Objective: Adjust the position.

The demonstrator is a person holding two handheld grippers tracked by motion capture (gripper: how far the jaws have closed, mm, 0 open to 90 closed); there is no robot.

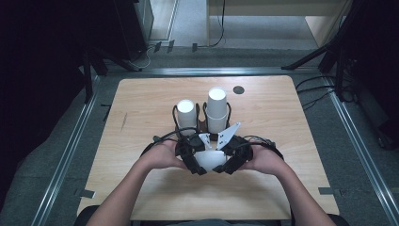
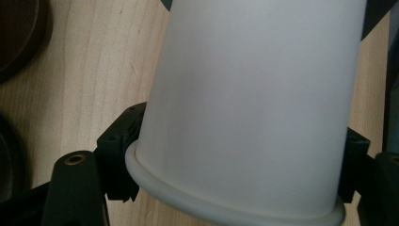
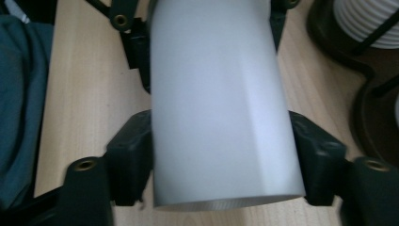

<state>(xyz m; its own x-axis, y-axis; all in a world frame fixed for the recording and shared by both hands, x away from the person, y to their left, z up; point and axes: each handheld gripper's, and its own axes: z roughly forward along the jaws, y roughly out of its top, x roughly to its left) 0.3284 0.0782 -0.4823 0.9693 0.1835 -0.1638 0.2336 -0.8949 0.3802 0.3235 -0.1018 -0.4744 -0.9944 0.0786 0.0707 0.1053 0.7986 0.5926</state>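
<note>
Wood in a light colour makes up the table (image 1: 141, 188), and a small dark round spot (image 1: 238, 89) is seen near its far edge. Grey floor is seen all around the table, with metal rails along the sides, and the room is dark at the left and right. Two stacks of white cups are held in dark wire stands behind the grippers: a short stack (image 1: 186, 114) on the left and a tall stack (image 1: 217, 109) on the right, just beside each other. A white cup (image 1: 210, 159) is held between the two grippers, near the middle of the table and close to the person. The cup is plain, smooth and white, with a rolled lip at its open end, seen in the left gripper view (image 2: 254, 117). The cup is laid on its side, so its long axis runs left to right across the table, from one gripper to the other. The left gripper (image 1: 191, 153) is closed around the end with the rolled lip, with a jaw pressed on each side. The right gripper (image 1: 234, 153) is closed around the other end, as seen in the right gripper view (image 3: 221, 108). Whether the table is touched by the cup cannot be told.
</note>
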